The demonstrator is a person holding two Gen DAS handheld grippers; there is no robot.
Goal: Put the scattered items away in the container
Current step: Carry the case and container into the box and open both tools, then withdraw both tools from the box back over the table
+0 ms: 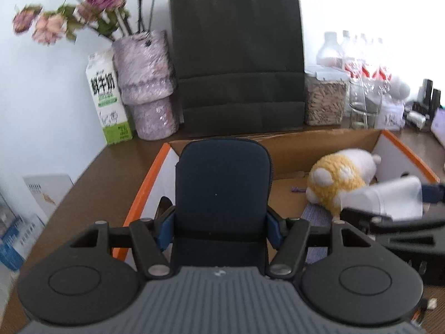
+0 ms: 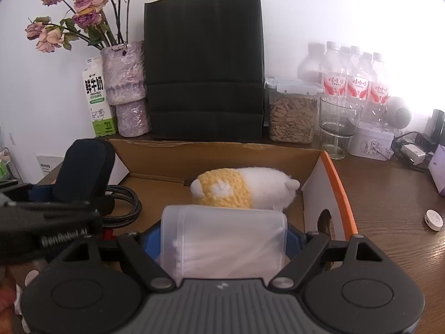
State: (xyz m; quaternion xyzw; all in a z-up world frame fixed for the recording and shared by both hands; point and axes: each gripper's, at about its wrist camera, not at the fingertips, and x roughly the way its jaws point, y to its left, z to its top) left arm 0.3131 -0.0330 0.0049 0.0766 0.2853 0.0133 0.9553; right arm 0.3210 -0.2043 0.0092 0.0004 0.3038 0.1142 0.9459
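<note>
The cardboard box [image 2: 178, 156], orange-edged along its side walls, was taken as the landmark; its far wall stood close in front of the black paper bag [image 2: 204, 64], and bare floor was left open in its middle. One plush toy [image 2: 244, 192] was seen lying on its side on the box floor toward the right wall, its long axis running left to right with the white end pointing right. One braided cable [image 2: 125, 206] was coiled at the left of the box floor.

One dark blue pouch [image 1: 222, 192] was held upright over the box's left part, long axis vertical, with the left gripper [image 1: 221, 229] clamped on its lower sides. One translucent plastic container [image 2: 225, 239] was held over the box's near edge, its axis lying crosswise, with the right gripper [image 2: 224, 243] closed against its two ends.

One white cap [image 2: 433, 220] lay on the table outside the box's right wall.
</note>
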